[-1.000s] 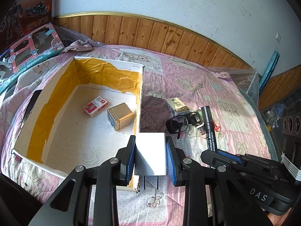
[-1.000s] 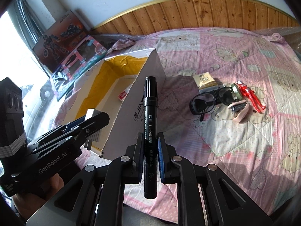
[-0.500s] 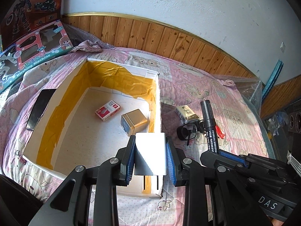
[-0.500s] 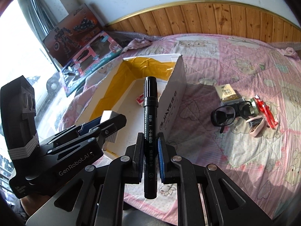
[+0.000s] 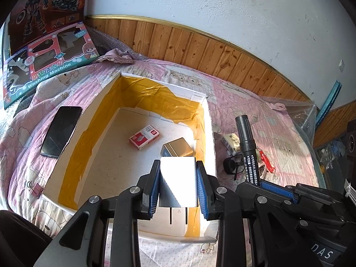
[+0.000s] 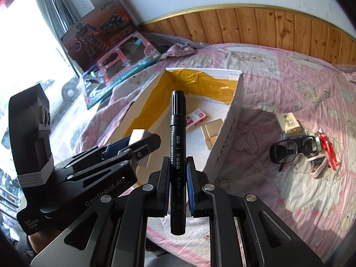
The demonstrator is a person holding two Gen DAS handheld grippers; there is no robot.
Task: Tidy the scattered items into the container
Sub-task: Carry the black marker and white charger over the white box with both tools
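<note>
Sunlight falls across a pink quilted bed (image 5: 262, 111) where a white cardboard box (image 5: 209, 133) lined with yellow tape sits open. The left tool (image 5: 178, 182) pinches a white charger plug (image 5: 178, 180) between its blue pads, prongs toward the camera, above the box's near edge. The right tool (image 6: 177, 178) grips a black marker (image 6: 177, 133) by its barrel, cap pointing forward over the box. Inside the box lie a red-and-white staple packet (image 5: 144, 136) and a gold tin (image 5: 178, 148), near each other. Outside, to the right, dark sunglasses (image 6: 291, 149), a small yellow pack (image 6: 289, 123), a red item (image 6: 328, 149) and a pink clip (image 6: 318, 166) cluster on the quilt. A black phone (image 5: 60, 131) rests left of the box.
</note>
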